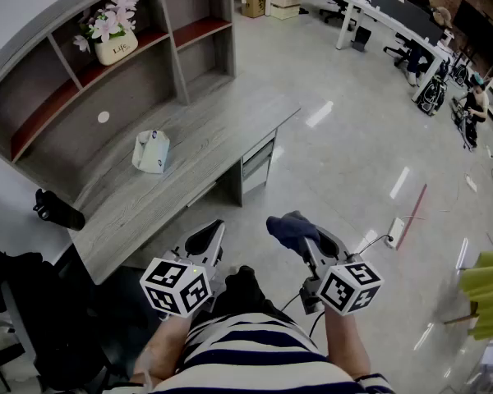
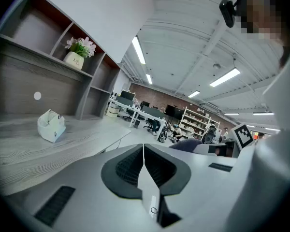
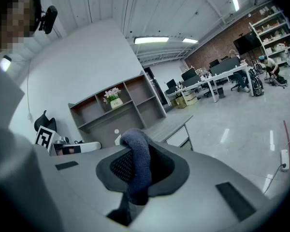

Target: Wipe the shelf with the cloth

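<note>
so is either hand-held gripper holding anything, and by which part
The right hand-held gripper pinches the dark blue cloth by a bunched fold. The left hand-held gripper is shut and empty.

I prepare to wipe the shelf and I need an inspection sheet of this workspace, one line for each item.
Surface: grey wood-grain desk top, one item on it.
Job's things: dark blue cloth in the right gripper; shelf above the desk.
Clutter: white pouch on the desk; flower pot on the shelf.
Grippers: left gripper shut, empty; right gripper shut on the cloth.
Cables: power strip with its lead on the floor.
Surroundings: office desks across the floor.
</note>
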